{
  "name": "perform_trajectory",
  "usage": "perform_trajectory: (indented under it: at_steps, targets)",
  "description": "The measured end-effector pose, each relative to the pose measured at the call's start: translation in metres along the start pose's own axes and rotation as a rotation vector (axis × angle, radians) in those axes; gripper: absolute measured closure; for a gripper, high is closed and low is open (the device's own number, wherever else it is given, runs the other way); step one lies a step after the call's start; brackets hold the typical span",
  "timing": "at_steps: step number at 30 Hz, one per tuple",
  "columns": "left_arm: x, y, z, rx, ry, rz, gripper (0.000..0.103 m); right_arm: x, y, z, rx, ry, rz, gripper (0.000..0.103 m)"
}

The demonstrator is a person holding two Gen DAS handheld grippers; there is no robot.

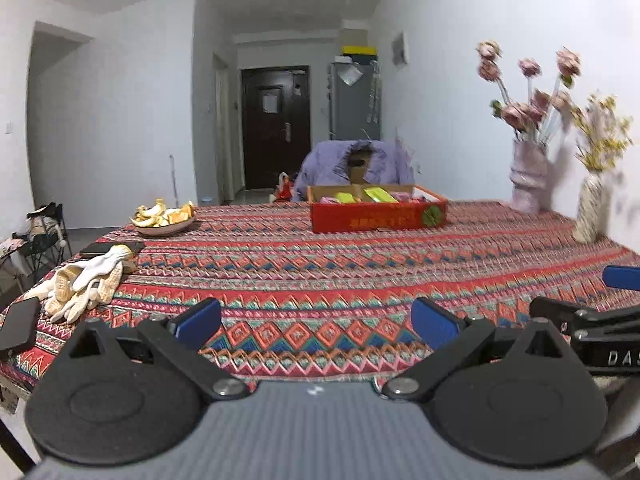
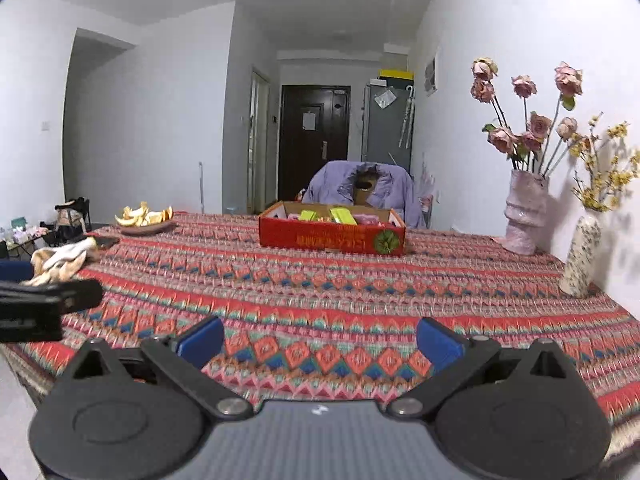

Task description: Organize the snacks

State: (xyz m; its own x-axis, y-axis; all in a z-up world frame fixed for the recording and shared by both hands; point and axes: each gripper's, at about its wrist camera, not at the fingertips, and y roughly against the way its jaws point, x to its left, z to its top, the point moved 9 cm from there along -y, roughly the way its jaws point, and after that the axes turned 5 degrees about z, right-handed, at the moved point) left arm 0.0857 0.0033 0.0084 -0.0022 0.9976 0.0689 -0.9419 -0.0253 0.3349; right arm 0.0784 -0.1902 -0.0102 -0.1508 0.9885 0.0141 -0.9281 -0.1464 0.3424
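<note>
Both grippers spread wide and empty above the near edge of the patterned tablecloth; snack box at the far side.

The left gripper [image 1: 316, 322] and right gripper [image 2: 320, 340], each with blue-padded black fingers, hold nothing, jaws parted, over the red, blue and green zigzag-woven tablecloth [image 2: 320, 292]. The shallow red cardboard box [image 2: 332, 236] sits well apart from both, near the far table edge, holding yellow-green snack packets [image 2: 343, 216] and pink wrapped ones [image 2: 368, 220]. To the left lie a plate of orange peel [image 1: 164, 218], a pair of white knitted work gloves [image 1: 86, 280] and a dark phone [image 1: 18, 322]. At the right wall stand a pale pink ribbed vase of dried roses [image 2: 524, 216] and a speckled white vase with yellow sprigs [image 2: 580, 260].
</note>
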Motion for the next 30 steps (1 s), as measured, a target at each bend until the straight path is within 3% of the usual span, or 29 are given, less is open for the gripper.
perform_trajectory:
  at_steps: [6,30]
  targets:
    - [0.009,0.021,-0.005,-0.007,0.030,0.006,0.000,0.002,0.026,-0.011,-0.001,-0.120,0.020,0.000]
    - [0.014,0.023,-0.004,-0.017,0.021,0.015,0.000,0.008,0.023,-0.005,-0.009,-0.090,0.002,0.000]
